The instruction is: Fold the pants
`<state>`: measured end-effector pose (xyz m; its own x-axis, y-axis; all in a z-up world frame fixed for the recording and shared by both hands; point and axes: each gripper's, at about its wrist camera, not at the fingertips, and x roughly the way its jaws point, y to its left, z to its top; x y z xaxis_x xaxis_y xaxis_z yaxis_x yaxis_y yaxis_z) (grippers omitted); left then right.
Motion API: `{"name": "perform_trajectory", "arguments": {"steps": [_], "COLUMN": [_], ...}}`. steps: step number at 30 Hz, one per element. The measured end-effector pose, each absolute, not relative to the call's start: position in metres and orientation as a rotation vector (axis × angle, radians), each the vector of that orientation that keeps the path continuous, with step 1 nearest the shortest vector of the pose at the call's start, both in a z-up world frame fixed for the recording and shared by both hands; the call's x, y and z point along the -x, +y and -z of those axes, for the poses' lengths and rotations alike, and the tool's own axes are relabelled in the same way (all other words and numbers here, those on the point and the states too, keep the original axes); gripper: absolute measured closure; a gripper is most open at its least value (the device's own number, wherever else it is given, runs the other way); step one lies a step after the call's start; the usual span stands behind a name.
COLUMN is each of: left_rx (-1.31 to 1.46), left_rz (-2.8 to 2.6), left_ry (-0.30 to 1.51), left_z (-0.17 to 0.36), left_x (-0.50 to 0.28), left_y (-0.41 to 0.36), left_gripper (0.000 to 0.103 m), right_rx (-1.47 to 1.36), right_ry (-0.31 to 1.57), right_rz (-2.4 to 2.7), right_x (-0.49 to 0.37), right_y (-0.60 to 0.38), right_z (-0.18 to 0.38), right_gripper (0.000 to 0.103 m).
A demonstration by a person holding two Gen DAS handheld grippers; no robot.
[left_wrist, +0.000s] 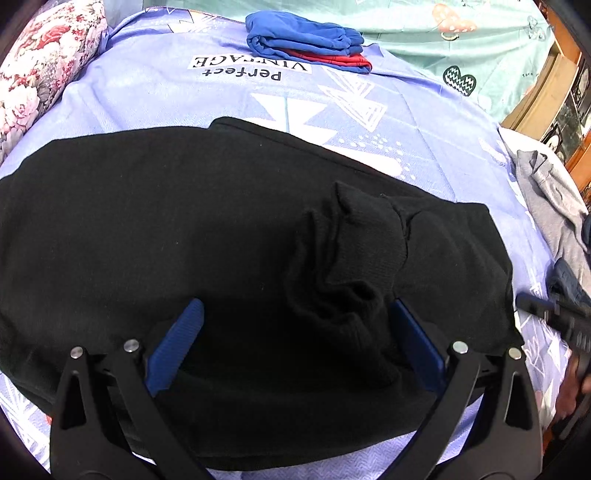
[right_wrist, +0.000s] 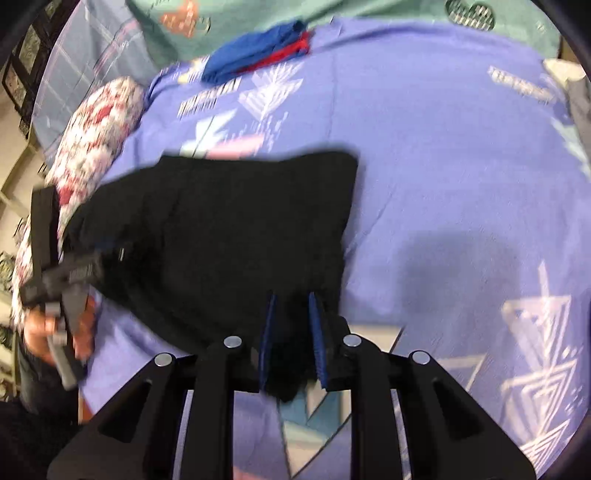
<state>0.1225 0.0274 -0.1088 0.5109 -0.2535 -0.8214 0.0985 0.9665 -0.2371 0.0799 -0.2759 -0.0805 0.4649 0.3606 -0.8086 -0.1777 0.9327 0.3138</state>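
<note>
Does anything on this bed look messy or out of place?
Yes: the black pants lie mostly flat, but a cuff is bunched into a lump on top near the left gripper. A grey garment also lies crumpled at the bed's edge.

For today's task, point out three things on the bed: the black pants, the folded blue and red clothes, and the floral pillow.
black pants [left_wrist: 147, 229], left wrist view, flat upper layer of fabric.
folded blue and red clothes [left_wrist: 303, 33], left wrist view, top blue fold.
floral pillow [left_wrist: 44, 59], left wrist view, its patterned side.
</note>
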Motion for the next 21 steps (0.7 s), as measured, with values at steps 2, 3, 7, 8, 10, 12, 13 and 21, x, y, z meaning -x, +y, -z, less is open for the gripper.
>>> {"name": "perform_trajectory", "arguments": {"steps": [2,3,7,8,10,12,13,21], "left_rx": [0.177,0.173,0.157,0.162,0.161,0.160,0.160,0.170], "left_rz": [0.217,0.215,0.208,0.209,0.210,0.209,0.210,0.214], "left_ry": [1.011,1.011,1.016,1.018,1.013,1.014,1.013,1.008], "left_z": [0.109,0.109,0.110,0.111,0.109,0.110,0.109,0.110], "left_x": [-0.121,-0.121,-0.121,-0.122,-0.121,-0.121,-0.121,-0.120], "left_y": [0.029,0.029,0.026,0.027,0.027,0.026,0.026,0.028], "left_gripper": [0.002,0.002,0.002,0.002,0.002,0.002,0.002,0.002], "right_rx": [-0.188,-0.185,-0.227,-0.233,-0.227,-0.256,-0.254,-0.242], "right_ry": [0.991,0.981,1.035,1.036,1.044,1.030,0.989,1.002], "right_rz": [-0.269,-0.240,-0.220,-0.227,-0.221,-0.230,-0.239,-0.241], "right_x": [-0.095,-0.103,-0.127,-0.128,-0.127,-0.124,-0.122,-0.128], "right_y": [-0.279,-0.280,-0.279,-0.279,-0.279,-0.282,-0.282,-0.267], "right_z": [0.075,0.076,0.098,0.105,0.102,0.090,0.081,0.097], "right_gripper": [0.078,0.074,0.070,0.068,0.067,0.066,0.065,0.060]}}
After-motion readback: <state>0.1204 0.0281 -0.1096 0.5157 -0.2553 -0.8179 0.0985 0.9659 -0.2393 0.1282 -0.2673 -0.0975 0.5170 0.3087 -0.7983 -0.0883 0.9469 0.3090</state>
